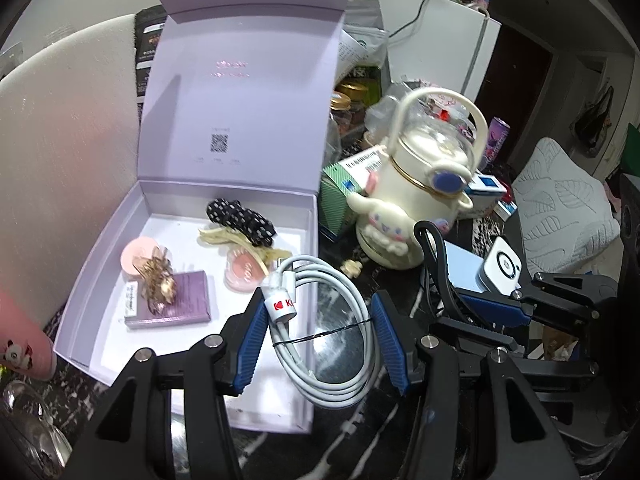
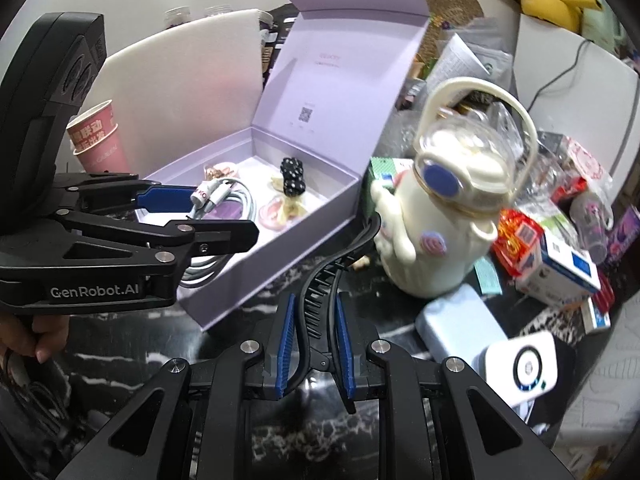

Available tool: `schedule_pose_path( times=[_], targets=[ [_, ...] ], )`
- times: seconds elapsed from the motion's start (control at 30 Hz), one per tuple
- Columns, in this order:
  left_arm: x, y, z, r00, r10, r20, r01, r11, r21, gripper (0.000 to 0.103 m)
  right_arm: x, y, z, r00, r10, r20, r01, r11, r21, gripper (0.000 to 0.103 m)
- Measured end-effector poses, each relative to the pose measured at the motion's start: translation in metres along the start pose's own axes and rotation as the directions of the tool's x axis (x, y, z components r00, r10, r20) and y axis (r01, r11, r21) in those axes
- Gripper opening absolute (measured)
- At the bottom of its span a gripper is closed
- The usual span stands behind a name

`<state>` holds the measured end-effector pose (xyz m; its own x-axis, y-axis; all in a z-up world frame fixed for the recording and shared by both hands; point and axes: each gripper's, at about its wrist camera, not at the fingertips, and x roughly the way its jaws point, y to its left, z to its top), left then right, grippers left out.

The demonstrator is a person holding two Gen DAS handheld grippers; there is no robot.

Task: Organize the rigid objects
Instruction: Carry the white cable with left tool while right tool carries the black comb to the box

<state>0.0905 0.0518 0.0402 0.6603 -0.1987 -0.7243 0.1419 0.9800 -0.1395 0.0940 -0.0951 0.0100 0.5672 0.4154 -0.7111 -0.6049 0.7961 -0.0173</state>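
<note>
Left claw (image 1: 318, 340) pinches the coiled white cable (image 1: 320, 332); right claw (image 2: 314, 346) is pressed tight on a black hair clip (image 2: 328, 280).
Cable hangs over the lilac box (image 1: 100, 272) rim at 6 o'clock; loops may snag it, and the clip could knock the cream bottle (image 2: 444, 216) at 2 o'clock.

Left gripper (image 1: 318, 336): black angular linkage frame, silver round screws at the pivots, ribbed blue pads (image 1: 251, 344) on both fingers. Right gripper (image 2: 314, 344): same build, black arms, silver screws, ribbed blue pads (image 2: 285, 344). Left gripper's side reads "GenRobot.AI" in white. Black camera housing above it. Hand (image 2: 30, 336) on the handle.
</note>
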Motion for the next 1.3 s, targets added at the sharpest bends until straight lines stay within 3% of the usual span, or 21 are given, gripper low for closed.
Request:
schedule_pose_path(
  times=[0.73,1.3],
  targets=[
    [-0.004,0.054,0.040,0.994,0.087,0.069,-0.087,0.996,0.003,0.051,0.030,0.026,0.059,0.999,0.024,0.041,-0.021,0.998,-0.062,0.020],
    [0.019,0.078,0.037,0.990,0.141,0.000,-0.141,0.990,-0.016,0.051,0.064,0.038,0.070,0.998,0.067,0.017,-0.066,0.996,-0.066,0.020]
  ],
)
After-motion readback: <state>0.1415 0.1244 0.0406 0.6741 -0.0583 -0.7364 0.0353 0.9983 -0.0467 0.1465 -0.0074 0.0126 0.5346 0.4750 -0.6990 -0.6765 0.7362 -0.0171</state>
